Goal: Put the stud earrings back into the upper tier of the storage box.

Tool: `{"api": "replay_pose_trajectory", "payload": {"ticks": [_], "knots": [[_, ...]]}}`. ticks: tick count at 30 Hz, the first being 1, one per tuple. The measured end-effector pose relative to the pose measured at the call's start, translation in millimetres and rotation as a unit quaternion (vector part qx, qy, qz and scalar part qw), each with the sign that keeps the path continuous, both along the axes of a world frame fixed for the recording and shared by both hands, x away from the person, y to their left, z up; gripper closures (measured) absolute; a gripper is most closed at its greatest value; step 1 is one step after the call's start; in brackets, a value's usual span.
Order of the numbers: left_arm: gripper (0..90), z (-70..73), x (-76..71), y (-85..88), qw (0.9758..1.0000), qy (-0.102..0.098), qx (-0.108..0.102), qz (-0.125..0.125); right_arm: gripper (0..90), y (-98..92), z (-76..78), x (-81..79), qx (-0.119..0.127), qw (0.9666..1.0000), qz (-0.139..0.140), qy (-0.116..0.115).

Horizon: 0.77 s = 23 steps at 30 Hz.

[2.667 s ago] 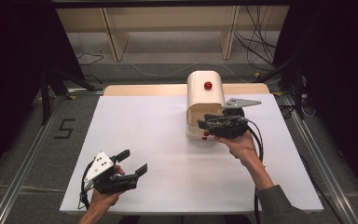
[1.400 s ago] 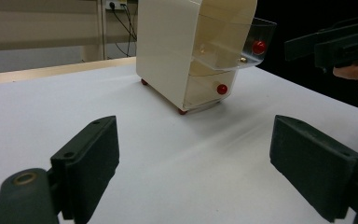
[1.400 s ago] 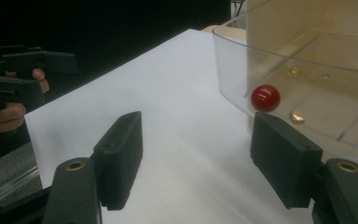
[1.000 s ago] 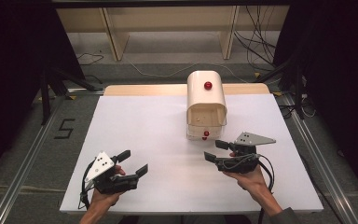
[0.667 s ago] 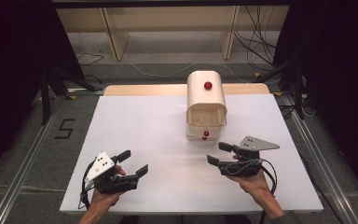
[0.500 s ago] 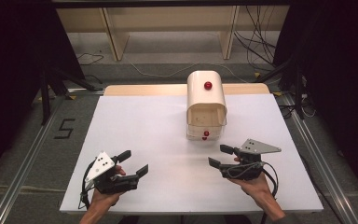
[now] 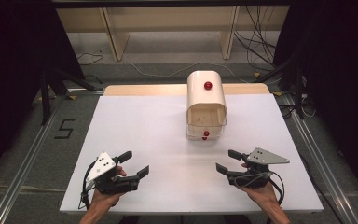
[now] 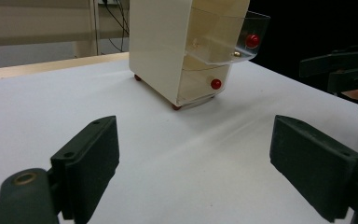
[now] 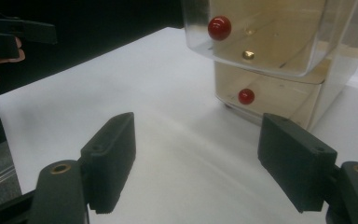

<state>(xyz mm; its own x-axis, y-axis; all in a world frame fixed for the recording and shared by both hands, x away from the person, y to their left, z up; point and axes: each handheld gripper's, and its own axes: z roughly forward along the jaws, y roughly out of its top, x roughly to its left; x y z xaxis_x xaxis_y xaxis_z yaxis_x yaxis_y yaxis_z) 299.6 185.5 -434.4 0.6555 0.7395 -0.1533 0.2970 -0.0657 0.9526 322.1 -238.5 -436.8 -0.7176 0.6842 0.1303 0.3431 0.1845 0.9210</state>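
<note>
With both the left gripper [image 7: 131,164] and right gripper [image 7: 227,161] spread and empty, the light, rigid drawer box [image 7: 206,105] probably opens best by its small, slippery red knob [image 9: 219,27].

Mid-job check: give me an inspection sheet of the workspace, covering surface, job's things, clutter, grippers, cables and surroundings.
Surface: white tabletop, bare around the cabinet.
Job's things: cream drawer cabinet at the far middle; upper clear drawer pulled out, lower drawer shut; each has a red knob.
Clutter: nothing seen.
Grippers: left gripper open, empty; right gripper open, empty, jaws just opened wider.
Cables: loose cables on the floor beyond the table.
Surroundings: wooden frame behind; floor mark "5".
</note>
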Motion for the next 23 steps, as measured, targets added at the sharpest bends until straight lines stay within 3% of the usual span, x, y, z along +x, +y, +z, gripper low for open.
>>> {"api": "replay_pose_trajectory", "payload": {"ticks": [23], "knots": [[15.2, -0.2, 0.6, -0.6, 1.0000, 0.000, 0.001, -0.001, 27.9, -1.3, -3.8, -2.8, -0.004, 0.9999, 0.006, 0.008]]}}
